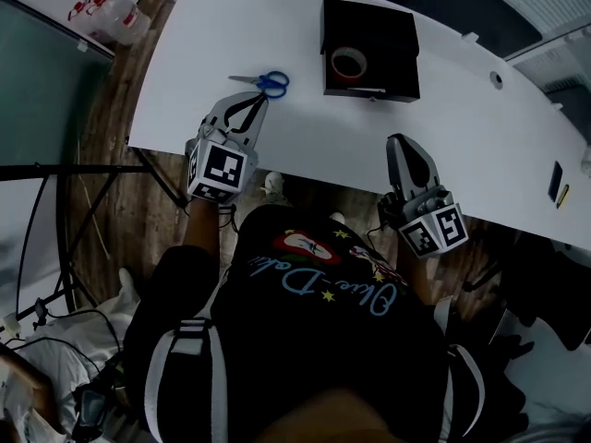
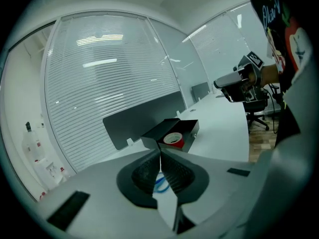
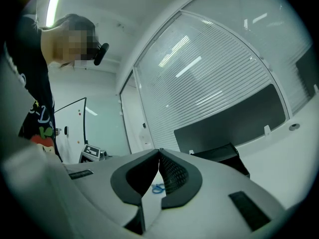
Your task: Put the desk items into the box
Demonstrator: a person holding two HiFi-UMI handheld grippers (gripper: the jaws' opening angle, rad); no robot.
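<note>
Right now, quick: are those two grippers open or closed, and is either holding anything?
Left gripper: closed, holding nothing.
Right gripper: closed, holding nothing.

Black T-shirt (image 1: 323, 358), colourful chest print

An office: white desk (image 1: 443, 109), divider panel (image 2: 144, 116), blind-covered glass walls (image 2: 109, 78).

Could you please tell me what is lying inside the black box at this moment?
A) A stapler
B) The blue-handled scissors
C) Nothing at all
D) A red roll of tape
D: the head view shows a red roll of tape lying inside the black box, while the blue-handled scissors lie outside it on the white desk, left of the box in that view.
</note>
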